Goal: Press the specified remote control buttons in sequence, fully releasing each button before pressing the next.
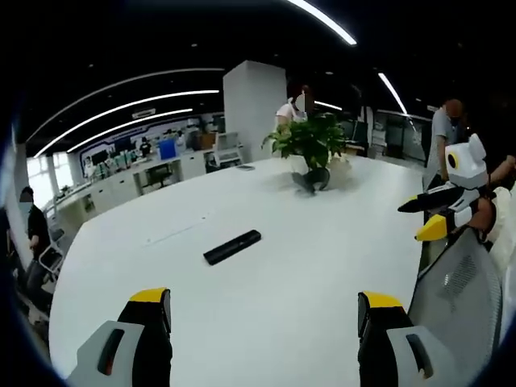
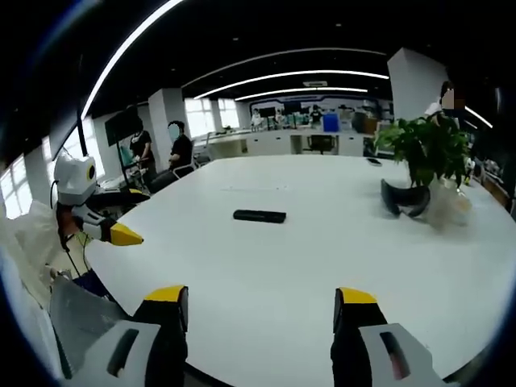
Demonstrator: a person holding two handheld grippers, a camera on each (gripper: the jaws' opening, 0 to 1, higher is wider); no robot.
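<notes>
Left gripper view: left gripper point(image 1: 264, 314), jaws spread, over the white table point(image 1: 322, 266); black remote control point(image 1: 232, 247) lies ahead mid-table, potted plant point(image 1: 310, 149) beyond, right gripper point(image 1: 427, 218) at right. Right gripper view: left gripper point(image 2: 113, 218) at left, remote control point(image 2: 260, 216) centre, right gripper point(image 2: 262, 318) with jaws spread.

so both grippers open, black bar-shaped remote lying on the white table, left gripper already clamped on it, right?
Not quite. The left gripper isn't clamped on anything: the left gripper view shows its yellow-tipped jaws spread wide over bare white table, with the black bar-shaped remote lying apart, farther out. The rest holds: the right gripper is open too, and the remote lies flat on the table.
</notes>
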